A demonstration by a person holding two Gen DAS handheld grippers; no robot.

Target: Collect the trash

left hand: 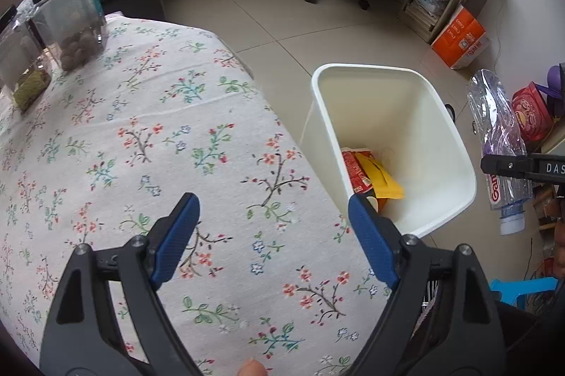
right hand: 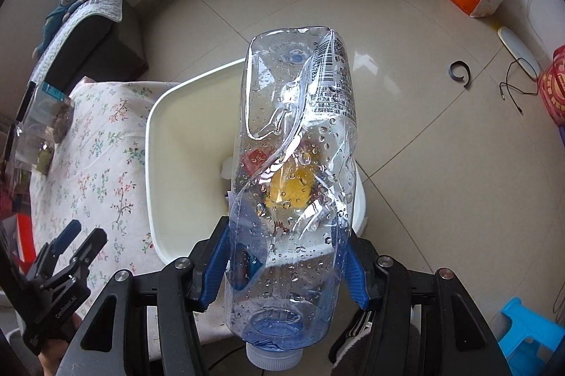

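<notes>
Tiled floor (right hand: 423, 135) surrounds a table under a floral cloth (left hand: 148, 142), with a white bin (left hand: 441, 142) standing just beside its edge. Bin contents: a red wrapper (left hand: 355, 172) and a yellow packet (left hand: 381, 180), so some trash is judged already collected. Right gripper (right hand: 286, 264): clamped on a crushed clear bottle (right hand: 296, 164), cap toward the camera, held above the bin's mouth; release appears to be what remains. Left gripper (left hand: 273, 238): jaws spread wide and empty over the cloth, which shows no loose trash nearby. Clear food bags (left hand: 67, 22) at the far edge are probably not trash. Open floor lies right of the bin.
</notes>
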